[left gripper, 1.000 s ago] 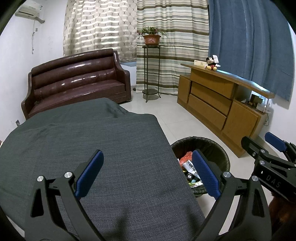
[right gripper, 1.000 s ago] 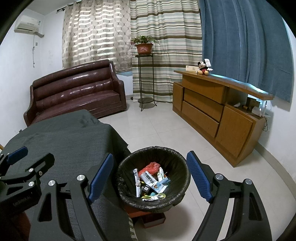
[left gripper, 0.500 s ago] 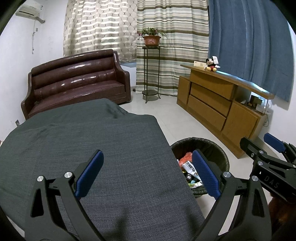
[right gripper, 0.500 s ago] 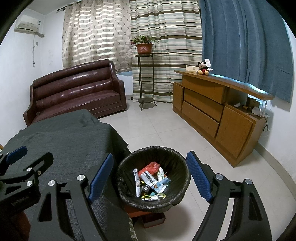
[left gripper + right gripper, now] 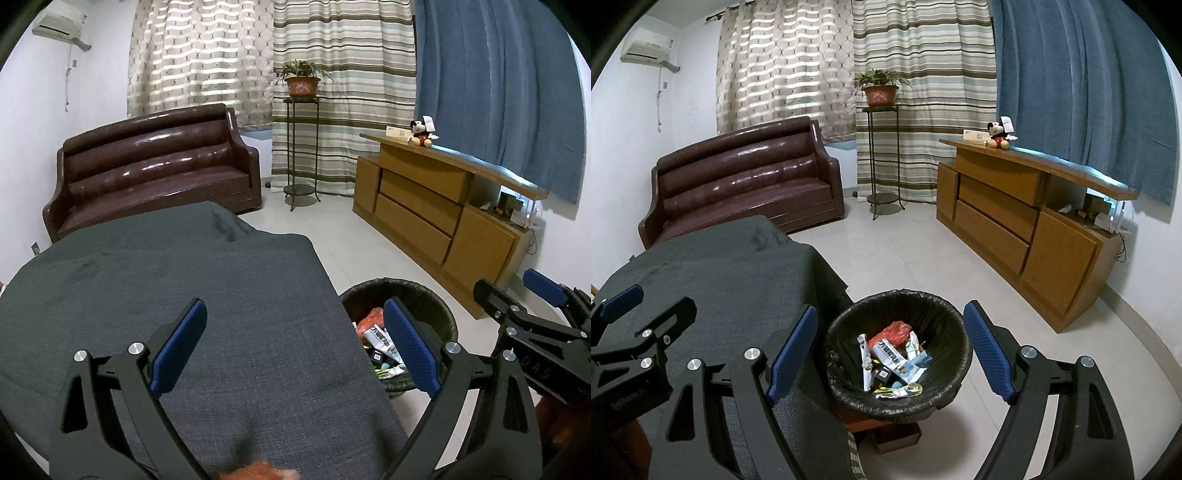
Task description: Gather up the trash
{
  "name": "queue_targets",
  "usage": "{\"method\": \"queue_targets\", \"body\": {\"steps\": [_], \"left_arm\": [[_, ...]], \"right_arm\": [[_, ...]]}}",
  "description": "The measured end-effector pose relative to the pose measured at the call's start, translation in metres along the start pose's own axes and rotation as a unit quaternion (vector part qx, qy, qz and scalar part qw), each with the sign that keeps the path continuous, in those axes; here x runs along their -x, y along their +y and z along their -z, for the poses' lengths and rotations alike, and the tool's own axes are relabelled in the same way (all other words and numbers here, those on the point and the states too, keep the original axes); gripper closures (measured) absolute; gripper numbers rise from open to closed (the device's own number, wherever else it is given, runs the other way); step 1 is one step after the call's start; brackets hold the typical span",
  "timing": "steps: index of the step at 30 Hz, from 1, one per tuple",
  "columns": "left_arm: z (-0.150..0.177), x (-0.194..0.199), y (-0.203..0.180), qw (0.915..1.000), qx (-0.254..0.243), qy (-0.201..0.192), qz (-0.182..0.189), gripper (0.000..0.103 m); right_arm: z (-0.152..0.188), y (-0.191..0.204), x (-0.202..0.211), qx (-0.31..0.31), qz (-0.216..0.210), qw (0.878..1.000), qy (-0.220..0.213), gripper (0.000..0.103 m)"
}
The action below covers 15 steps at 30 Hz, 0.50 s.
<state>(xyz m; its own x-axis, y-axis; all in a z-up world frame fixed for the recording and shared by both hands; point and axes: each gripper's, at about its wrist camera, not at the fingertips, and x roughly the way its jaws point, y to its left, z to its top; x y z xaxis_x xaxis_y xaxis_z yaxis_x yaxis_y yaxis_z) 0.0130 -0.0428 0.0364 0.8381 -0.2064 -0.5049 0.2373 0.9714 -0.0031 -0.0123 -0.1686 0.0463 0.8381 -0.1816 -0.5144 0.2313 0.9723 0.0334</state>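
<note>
A round bin lined with a black bag (image 5: 849, 321) stands on the floor beside the cloth-covered table. Inside lie several wrappers and packets (image 5: 892, 358), one of them red. My right gripper (image 5: 892, 354) hangs above the bin, jaws wide open with nothing between them. My left gripper (image 5: 295, 341) is held over the dark grey tablecloth (image 5: 184, 266), also open and holding nothing. The bin (image 5: 436, 295) shows at the table's right edge in the left wrist view, partly hidden by the right fingertip. Each gripper appears at the edge of the other's view.
A brown leather sofa (image 5: 155, 173) stands behind the table. A metal plant stand with a potted plant (image 5: 881, 92) is by the curtains. A wooden sideboard (image 5: 1015, 218) with a plush toy (image 5: 997, 136) runs along the right wall. Light floor tiles (image 5: 916, 251) lie between.
</note>
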Motion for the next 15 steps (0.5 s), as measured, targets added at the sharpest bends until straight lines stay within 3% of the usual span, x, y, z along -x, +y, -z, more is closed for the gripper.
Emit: {"method": "queue_targets", "body": {"steps": [8,15], "left_arm": [[-0.0036,0.0018,-0.0056,0.9999,0.001,-0.015,0.007,0.005],[-0.0004,-0.0069,-0.0043,1.0000,-0.001,0.001,0.001,0.005]], "right_arm": [[0.0004,0.0012,0.0003,-0.001,0.000,1.000,0.001,0.024],[0.0054,0.0047,-0.0003,0.002,-0.001,1.000,0.003,0.024]]}}
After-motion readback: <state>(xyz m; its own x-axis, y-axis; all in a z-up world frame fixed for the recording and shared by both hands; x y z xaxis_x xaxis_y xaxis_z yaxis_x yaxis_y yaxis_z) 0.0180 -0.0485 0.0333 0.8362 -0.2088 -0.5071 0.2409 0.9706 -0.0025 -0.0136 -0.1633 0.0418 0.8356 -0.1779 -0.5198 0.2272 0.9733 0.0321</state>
